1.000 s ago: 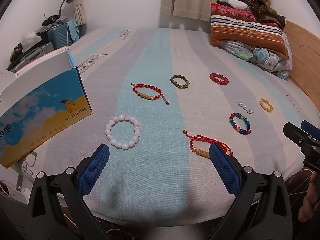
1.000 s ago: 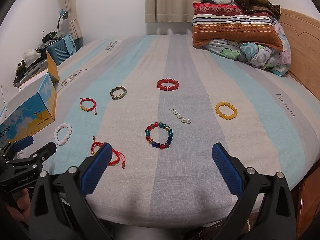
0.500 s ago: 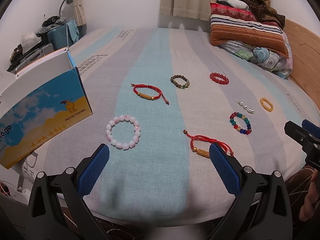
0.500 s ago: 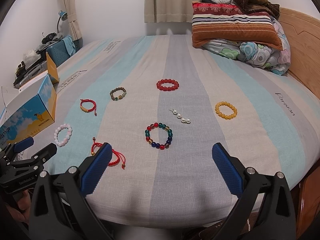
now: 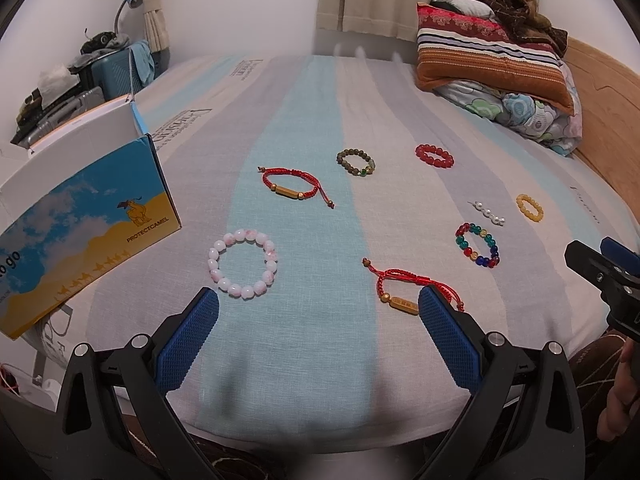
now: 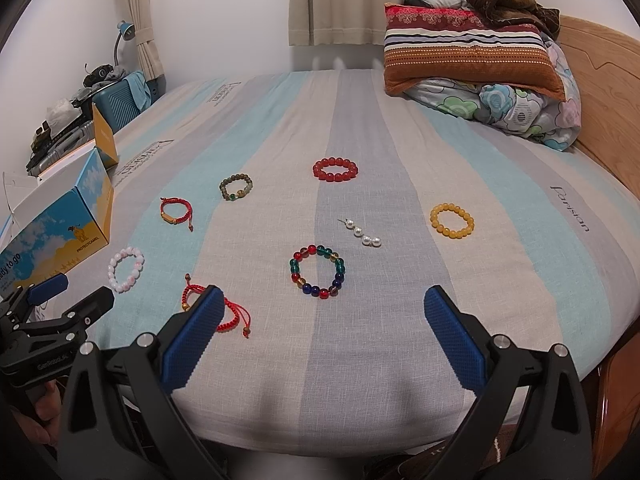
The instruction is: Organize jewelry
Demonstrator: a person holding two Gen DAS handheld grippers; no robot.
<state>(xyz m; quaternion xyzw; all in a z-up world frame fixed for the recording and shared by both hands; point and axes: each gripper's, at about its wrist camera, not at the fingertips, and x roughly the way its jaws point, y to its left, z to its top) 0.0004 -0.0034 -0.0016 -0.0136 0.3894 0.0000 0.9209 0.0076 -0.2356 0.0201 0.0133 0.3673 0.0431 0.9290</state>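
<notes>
Beaded bracelets [image 6: 317, 271] scattered — grippers [image 6: 320, 328] apparently open.

Striped pillow [image 6: 468, 56] on floral quilt [image 6: 520, 112], lamp [image 6: 127, 30] by suitcase [image 6: 120, 102].

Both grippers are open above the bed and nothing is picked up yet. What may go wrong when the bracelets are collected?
1. The nearest red cord bracelet lies partly under a pad of the left gripper; its loose cords may snag or drag.
2. The pearl piece is thin and flat on the soft bedsheet, so the right gripper may pinch cloth with it.
3. The round multicolour bead bracelet might slip from the pads.
</notes>
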